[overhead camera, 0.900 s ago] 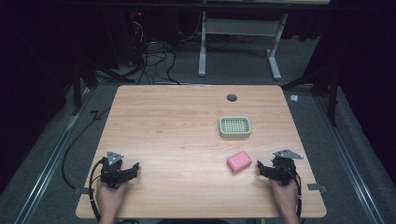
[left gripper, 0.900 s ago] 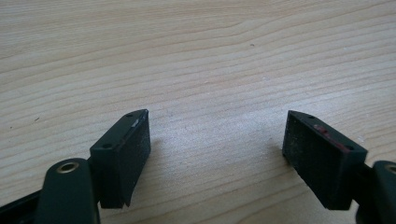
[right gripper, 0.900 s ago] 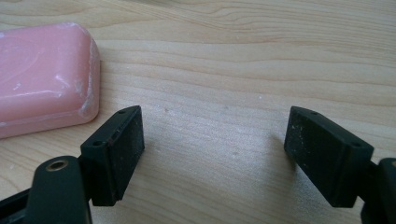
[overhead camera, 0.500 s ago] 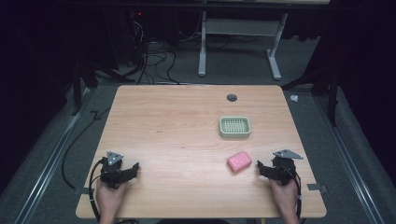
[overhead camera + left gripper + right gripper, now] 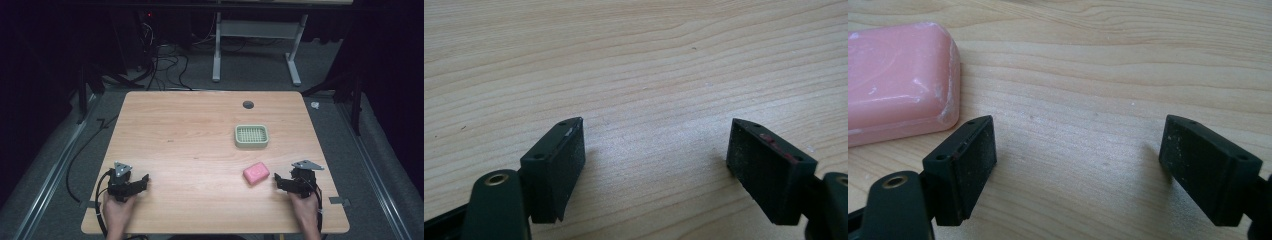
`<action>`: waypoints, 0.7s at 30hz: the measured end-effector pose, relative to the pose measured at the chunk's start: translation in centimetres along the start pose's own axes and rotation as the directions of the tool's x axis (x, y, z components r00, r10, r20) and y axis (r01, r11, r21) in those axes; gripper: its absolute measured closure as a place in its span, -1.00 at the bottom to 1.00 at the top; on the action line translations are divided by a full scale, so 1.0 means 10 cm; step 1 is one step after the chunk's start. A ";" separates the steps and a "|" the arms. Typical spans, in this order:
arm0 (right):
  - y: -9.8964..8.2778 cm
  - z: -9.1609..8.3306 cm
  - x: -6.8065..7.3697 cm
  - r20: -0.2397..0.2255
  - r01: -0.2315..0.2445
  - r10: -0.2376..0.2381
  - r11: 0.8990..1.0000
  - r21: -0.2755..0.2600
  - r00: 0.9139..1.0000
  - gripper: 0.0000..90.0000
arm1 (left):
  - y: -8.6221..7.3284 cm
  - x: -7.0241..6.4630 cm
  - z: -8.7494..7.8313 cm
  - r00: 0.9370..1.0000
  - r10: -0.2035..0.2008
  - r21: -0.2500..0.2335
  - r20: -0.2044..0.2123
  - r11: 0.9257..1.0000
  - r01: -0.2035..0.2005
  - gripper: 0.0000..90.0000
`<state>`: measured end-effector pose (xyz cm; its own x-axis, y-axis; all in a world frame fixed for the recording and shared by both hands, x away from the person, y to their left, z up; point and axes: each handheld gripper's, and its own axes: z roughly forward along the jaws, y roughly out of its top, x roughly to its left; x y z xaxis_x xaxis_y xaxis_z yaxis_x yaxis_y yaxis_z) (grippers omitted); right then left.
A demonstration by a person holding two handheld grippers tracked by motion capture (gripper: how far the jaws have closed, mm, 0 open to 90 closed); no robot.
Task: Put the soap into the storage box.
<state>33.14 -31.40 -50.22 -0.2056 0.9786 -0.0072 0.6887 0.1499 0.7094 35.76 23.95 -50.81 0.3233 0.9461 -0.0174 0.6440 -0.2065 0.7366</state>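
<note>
From the high view, the work looks like it is just starting: the pink soap (image 5: 256, 173) is lying flat on the wooden table (image 5: 190, 130), and the green soap dish (image 5: 251, 136) is sitting a little farther back, apart from the soap, with nothing in it. I think the job is to put the soap into the dish, and the picking up is not yet done. The right gripper (image 5: 278, 182) is resting low near the front edge of the table, just beside the soap, and its tips are pointing toward the soap. The right hand (image 5: 302, 209) is holding it from behind. The left gripper (image 5: 145, 180) is sitting well apart on the other side of the table, held by the left hand (image 5: 117, 210), and it is pointing toward the middle. In the left gripper view, the two black jaws are standing wide apart over bare wood, and they are holding nothing. In the right gripper view, the right gripper (image 5: 1078, 165) is also spread wide and holding nothing, and the soap (image 5: 895, 80) is lying just past its left jaw, off to the side, not between the jaws. So I think the next move needs the right hand to slide over toward the soap until the bar is sitting between the two jaws, and then squeeze gently, because soap can be slippery.
</note>
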 end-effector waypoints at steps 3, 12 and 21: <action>0.00 -0.01 -0.01 0.008 -0.003 0.003 1.000 0.005 1.000 -0.65 | 0.00 0.00 0.00 1.000 0.000 0.000 0.000 1.000 0.000 -0.47; 0.02 -0.14 0.00 -0.036 -0.027 0.026 0.999 -0.027 0.999 -0.66 | 0.00 0.00 0.00 1.000 0.000 0.000 0.000 1.000 0.000 -0.47; 0.07 -0.21 0.09 -0.062 -0.016 0.012 0.998 -0.056 0.998 -0.66 | 0.00 0.00 0.00 1.000 0.000 0.000 0.000 1.000 0.000 -0.47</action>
<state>31.94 -30.74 -48.24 -0.2402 0.9697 0.0455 0.6520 0.1264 0.7476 35.76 23.95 -50.81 0.3234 0.9461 -0.0169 0.6438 -0.2069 0.7367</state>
